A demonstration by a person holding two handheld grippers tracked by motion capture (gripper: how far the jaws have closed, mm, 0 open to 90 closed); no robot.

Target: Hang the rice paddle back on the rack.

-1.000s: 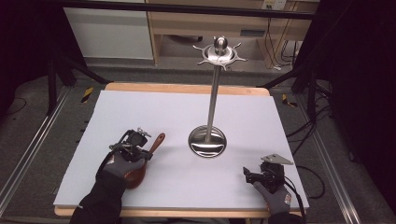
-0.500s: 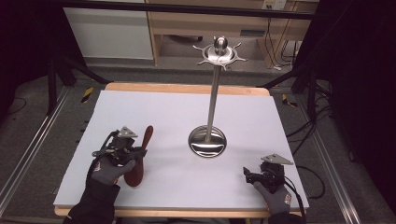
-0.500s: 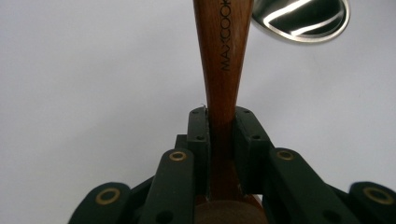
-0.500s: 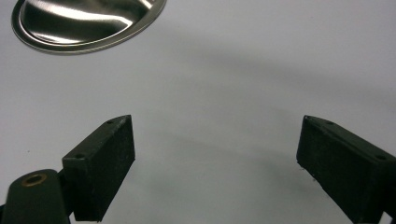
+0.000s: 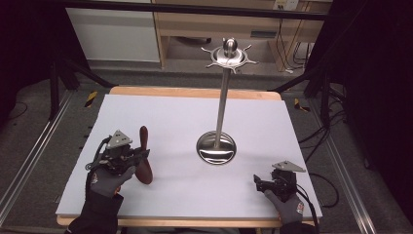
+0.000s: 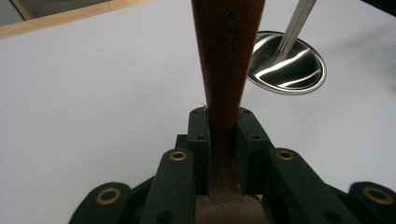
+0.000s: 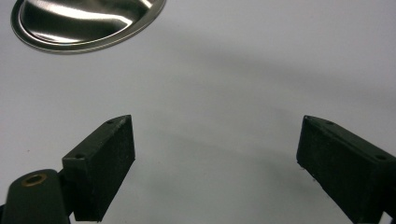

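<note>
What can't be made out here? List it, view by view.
- Left gripper view: the wooden spoon runs off the top edge; lettering on its handle is too blurred to read.
- High view: the left gripper covers the spoon's middle.
- Right gripper view: the stand's base is cut off at the top.

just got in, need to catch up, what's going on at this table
A person works two handheld grippers over a white table. The left gripper is shut on a brown wooden utensil, its fingers clamped on either side of the handle. The right gripper rests open near the table's front right, holding nothing. A tall steel stand with hooks on top stands between them.
</note>
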